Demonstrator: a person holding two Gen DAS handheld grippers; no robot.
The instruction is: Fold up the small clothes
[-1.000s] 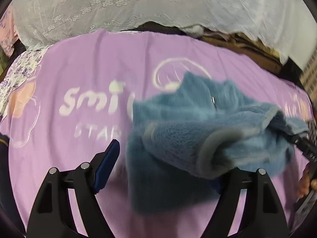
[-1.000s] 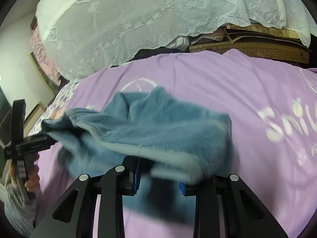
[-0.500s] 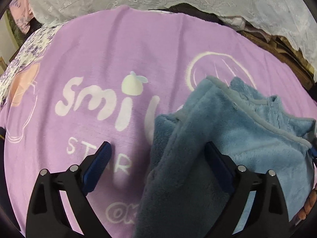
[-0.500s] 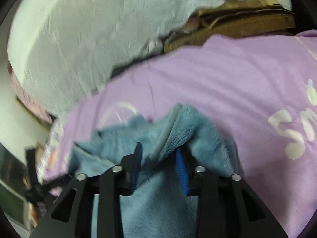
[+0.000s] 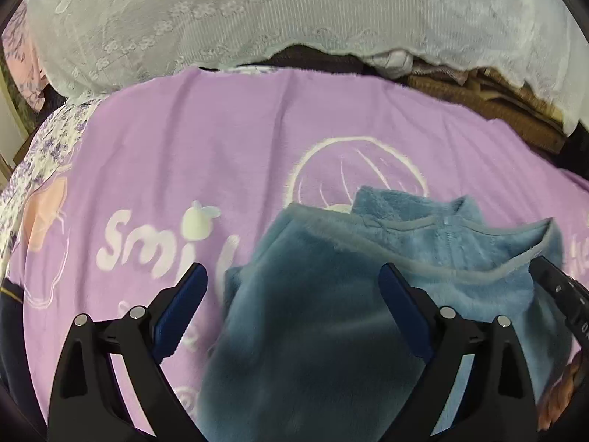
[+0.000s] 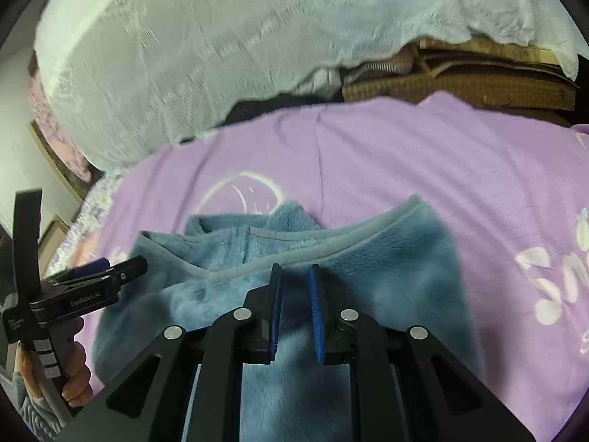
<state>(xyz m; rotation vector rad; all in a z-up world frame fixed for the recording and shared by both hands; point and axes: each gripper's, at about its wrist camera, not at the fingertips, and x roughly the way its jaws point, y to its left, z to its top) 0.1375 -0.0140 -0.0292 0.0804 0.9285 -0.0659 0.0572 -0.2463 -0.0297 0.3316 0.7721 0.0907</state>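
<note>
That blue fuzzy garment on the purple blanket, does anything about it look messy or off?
Slightly. The blue fleece garment lies bunched on the purple blanket, its grey-trimmed edge running crooked and layers overlapping unevenly near the collar. No damage shows; it just isn't neatly folded yet.

One blue fleece garment (image 5: 368, 276) lies on one purple blanket (image 5: 221, 154). Two grippers show. One white lace cover (image 5: 221, 18) lies behind.

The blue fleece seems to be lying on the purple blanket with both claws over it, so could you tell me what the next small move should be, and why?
Probably lower the left claw onto the near left edge of the fleece and close. Its jaws are wide open with fleece between them, while the right claw sits narrowly parted over the hemmed edge. The fleece looks folded once on the blanket, so gripping that edge would start the next fold.
</note>
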